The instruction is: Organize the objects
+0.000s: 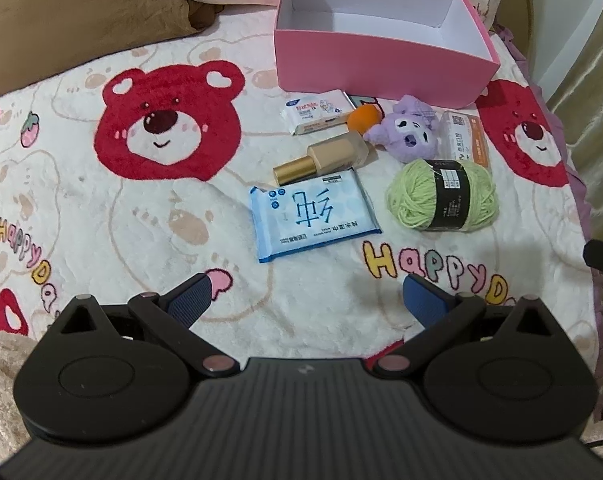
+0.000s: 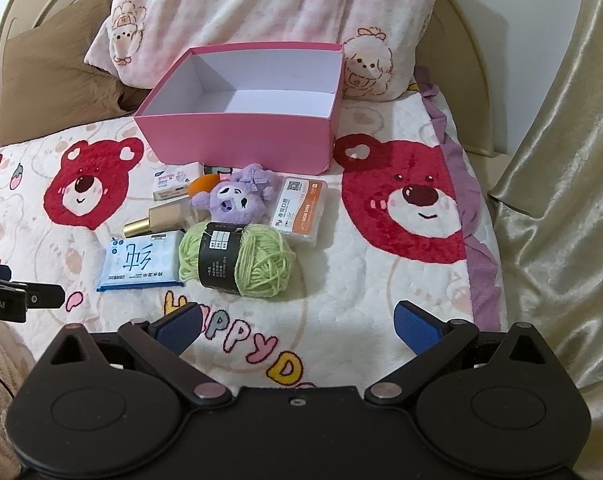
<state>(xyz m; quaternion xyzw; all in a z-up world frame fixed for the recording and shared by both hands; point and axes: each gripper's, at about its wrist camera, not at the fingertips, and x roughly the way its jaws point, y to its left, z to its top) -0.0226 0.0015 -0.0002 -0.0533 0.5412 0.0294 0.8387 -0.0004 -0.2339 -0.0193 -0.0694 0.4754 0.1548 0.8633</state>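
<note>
An empty pink box [image 1: 377, 68] [image 2: 241, 140] stands open at the back of the bed. In front of it lie a blue wipes pack [image 1: 311, 214] [image 2: 141, 266], a green yarn ball [image 1: 441, 194] [image 2: 237, 262], a gold-capped foundation bottle [image 1: 325, 158] [image 2: 157, 220], a purple plush [image 1: 405, 132] [image 2: 233, 198], an orange sponge [image 1: 363, 117] [image 2: 201, 185], a white tissue pack [image 1: 317, 112] [image 2: 175, 180] and an orange-white packet [image 1: 465, 138] [image 2: 301, 210]. My left gripper [image 1: 307, 300] is open and empty, short of the wipes pack. My right gripper [image 2: 297, 326] is open and empty, short of the yarn.
The bed is covered by a white blanket with red bears [image 1: 169, 128] [image 2: 417, 200]. Pillows [image 2: 261, 12] and a brown cushion [image 1: 81, 20] lie behind the box. A curtain [image 2: 561, 200] hangs at the right, past the bed edge. The left gripper's side [image 2: 17, 300] shows at far left.
</note>
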